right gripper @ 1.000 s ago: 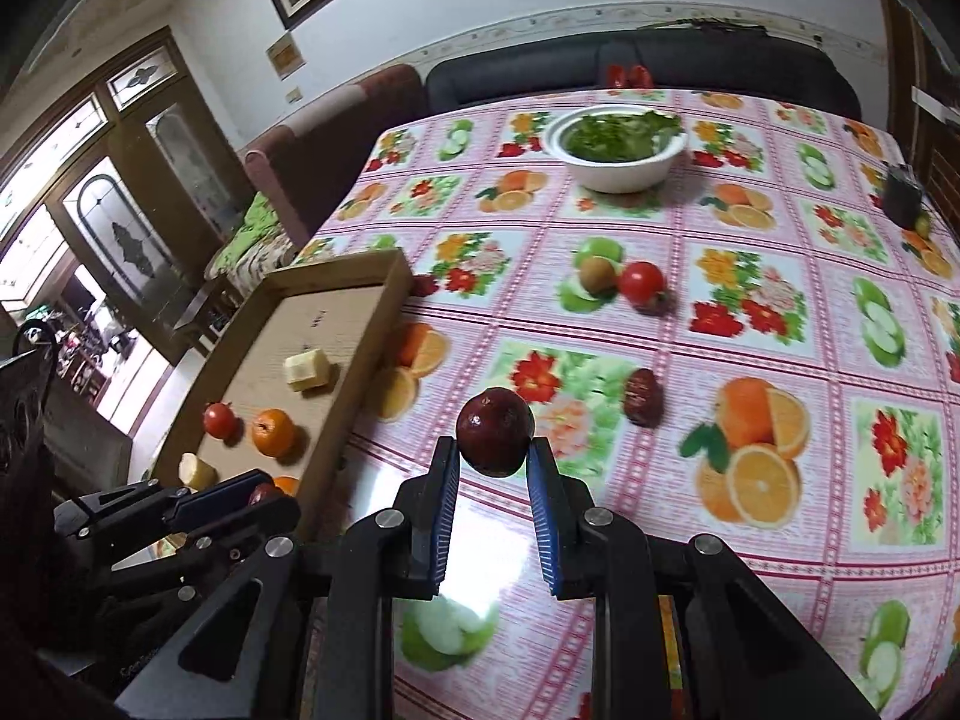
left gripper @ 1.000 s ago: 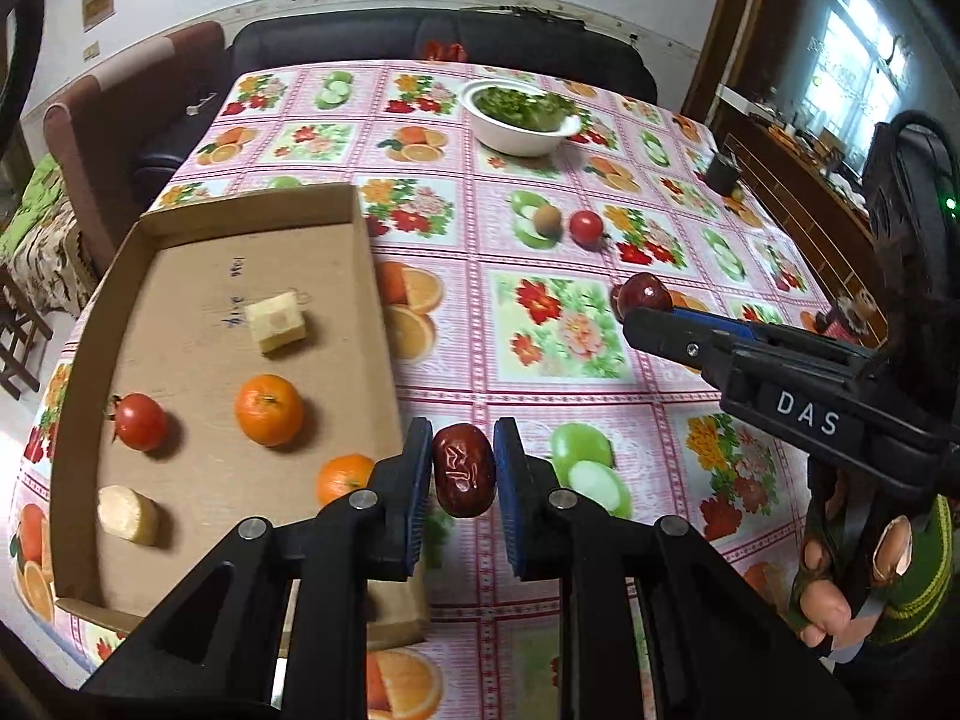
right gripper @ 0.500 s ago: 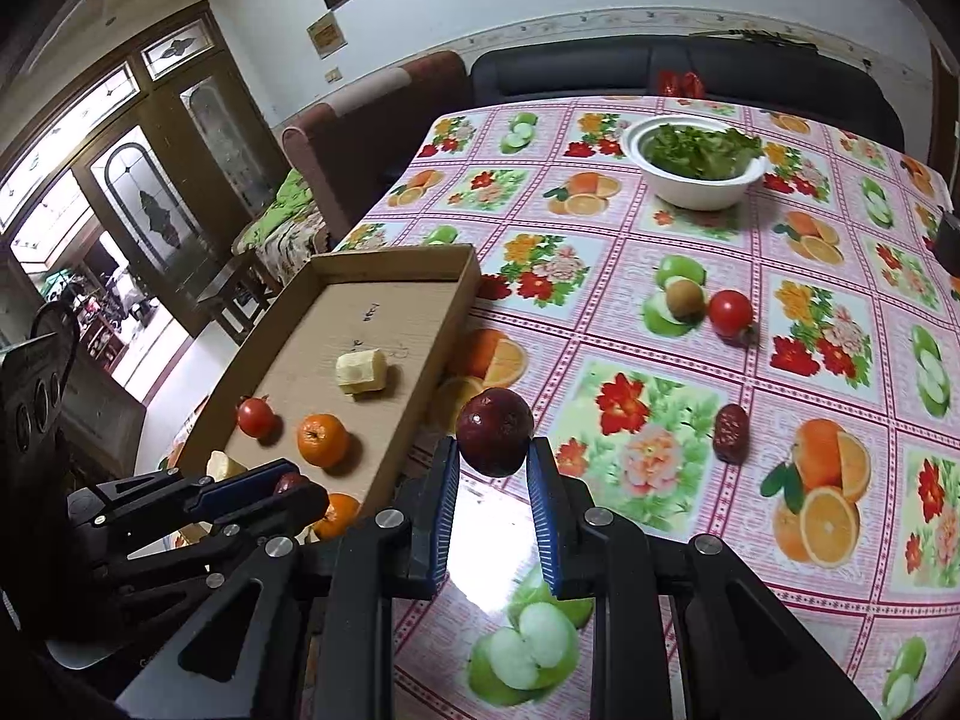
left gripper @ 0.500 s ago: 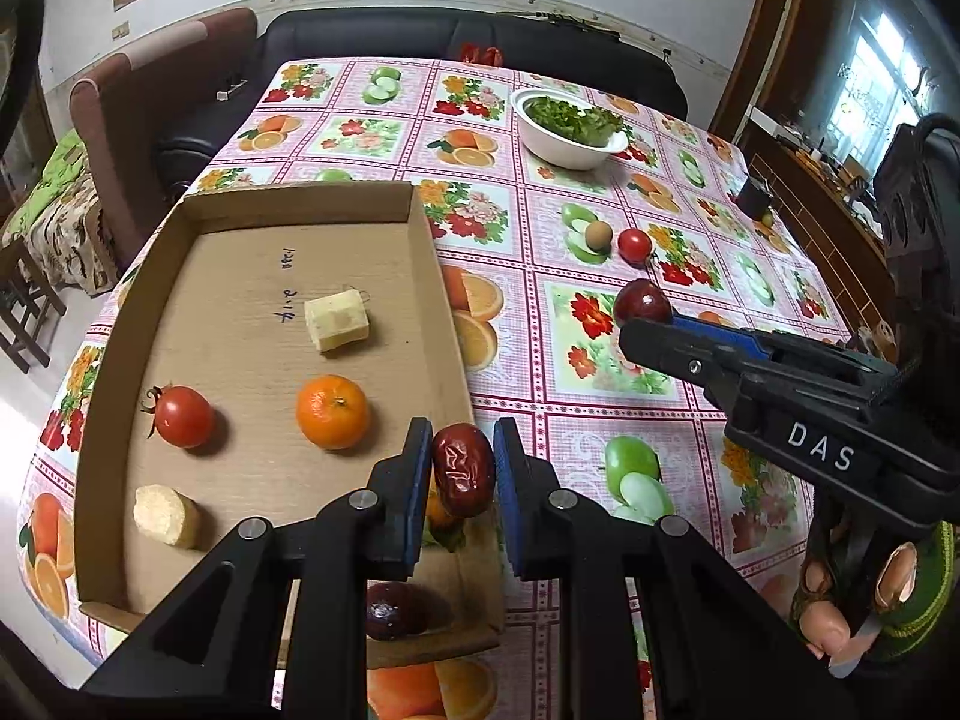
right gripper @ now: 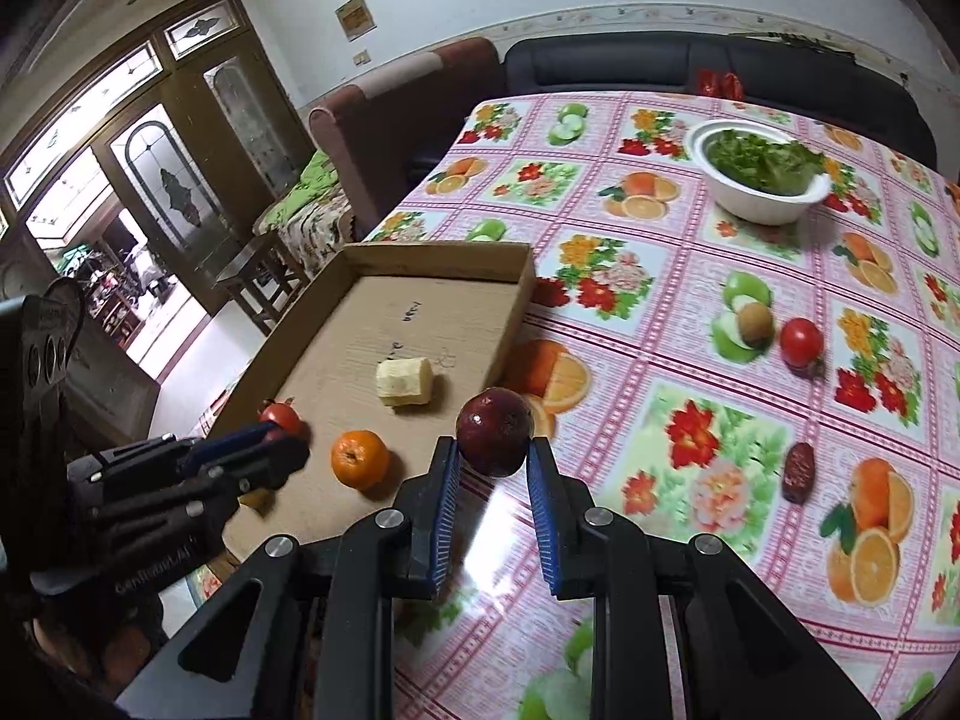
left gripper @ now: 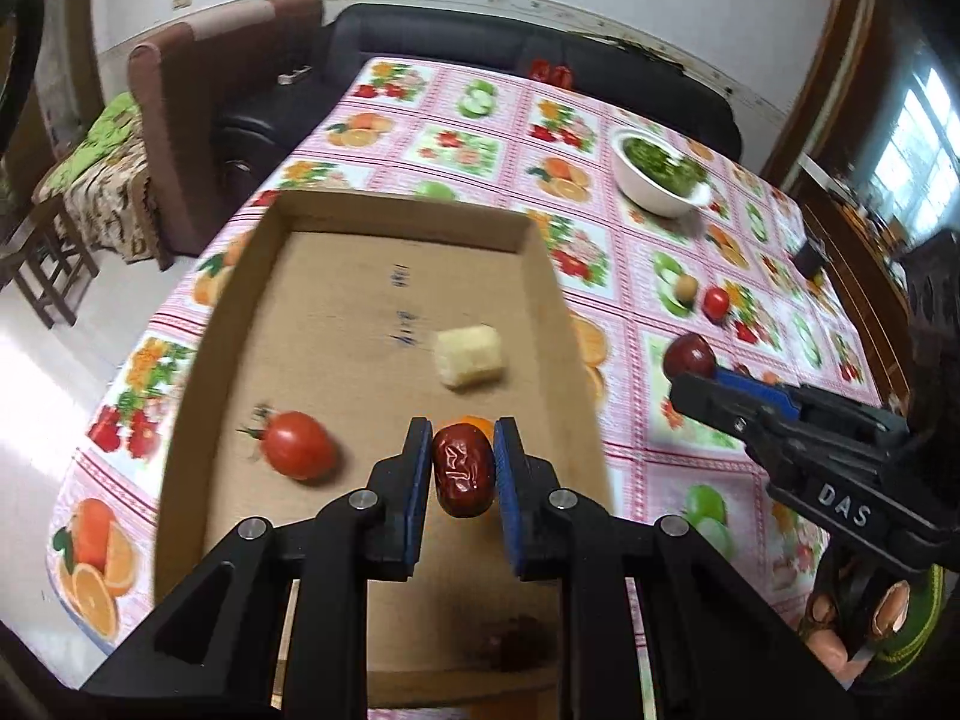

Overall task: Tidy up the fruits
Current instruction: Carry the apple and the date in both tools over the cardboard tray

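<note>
Carrying step, both fruits in the air and bound for the cardboard tray (left gripper: 540, 276).

Left claw (left gripper: 463, 468) clamped on a wrinkled red date (left gripper: 463, 471), held above the tray floor near its right wall, partly covering an orange (right gripper: 360, 459) behind it. Right claw (right gripper: 493, 468) clamped on a dark red plum-like fruit (right gripper: 494, 432), held over the counter (right gripper: 690, 420) just outside the tray's right wall, not yet across it.

Already lying in the tray: a tomato (left gripper: 298, 446) at the left, a pale yellow chunk (left gripper: 469, 355) near the middle, the orange, and a dark blurred fruit (left gripper: 516, 639) at the near edge, kind hard to tell. Left on the flowered cloth: a second date (right gripper: 799, 472), a second tomato (right gripper: 801, 342) and a small brown round fruit (right gripper: 755, 322) just beside it. A white bowl of greens (right gripper: 759, 171) at the far end, well apart from all that.

Next move, by judgement: lower the left claw to a bare patch of cardboard, clear of the orange and the dark fruit, then part the fingers low enough to keep the date from rolling. After that, bring the right claw over the wall and do the same with the round fruit, likelier to roll. 3 loose pieces to fetch afterwards, so roughly mid-task. Main risk: the 2 claws crowding each other over the narrow tray.
</note>
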Demonstrator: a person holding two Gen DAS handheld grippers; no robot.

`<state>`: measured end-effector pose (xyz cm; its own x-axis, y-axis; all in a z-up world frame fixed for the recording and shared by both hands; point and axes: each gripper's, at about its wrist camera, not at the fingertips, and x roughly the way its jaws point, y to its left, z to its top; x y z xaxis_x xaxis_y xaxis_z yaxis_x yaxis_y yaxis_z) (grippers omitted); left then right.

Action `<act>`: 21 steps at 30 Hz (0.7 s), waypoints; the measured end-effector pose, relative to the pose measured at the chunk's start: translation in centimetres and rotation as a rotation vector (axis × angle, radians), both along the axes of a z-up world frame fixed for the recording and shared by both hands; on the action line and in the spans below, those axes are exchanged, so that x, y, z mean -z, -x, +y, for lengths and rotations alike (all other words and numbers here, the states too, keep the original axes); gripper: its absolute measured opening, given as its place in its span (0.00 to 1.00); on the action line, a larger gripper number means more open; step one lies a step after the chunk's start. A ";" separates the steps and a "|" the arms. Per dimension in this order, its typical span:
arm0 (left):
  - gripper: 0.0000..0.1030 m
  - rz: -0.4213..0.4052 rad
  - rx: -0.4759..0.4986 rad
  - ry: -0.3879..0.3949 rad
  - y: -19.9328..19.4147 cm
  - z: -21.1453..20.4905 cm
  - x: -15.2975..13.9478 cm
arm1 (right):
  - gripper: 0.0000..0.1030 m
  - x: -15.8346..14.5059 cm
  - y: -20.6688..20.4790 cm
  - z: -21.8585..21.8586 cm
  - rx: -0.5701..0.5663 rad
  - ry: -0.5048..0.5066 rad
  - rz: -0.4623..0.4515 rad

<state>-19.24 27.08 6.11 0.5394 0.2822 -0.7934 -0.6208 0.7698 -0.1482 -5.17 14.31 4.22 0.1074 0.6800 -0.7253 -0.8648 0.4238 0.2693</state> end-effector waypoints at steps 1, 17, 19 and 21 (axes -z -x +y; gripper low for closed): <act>0.18 0.001 -0.013 0.002 0.2 0.6 0.0 | 0.23 0.0 0.1 0.5 -0.010 0.001 0.002; 0.18 0.034 -0.139 0.041 0.1 7.7 1.2 | 0.23 1.2 3.6 6.9 -0.142 0.027 0.012; 0.18 0.048 -0.142 0.054 -0.6 7.8 1.7 | 0.23 1.4 2.9 8.0 -0.125 0.029 0.006; 0.18 0.048 -0.136 0.065 -1.2 7.6 2.0 | 0.23 1.7 1.9 9.0 -0.104 0.037 0.000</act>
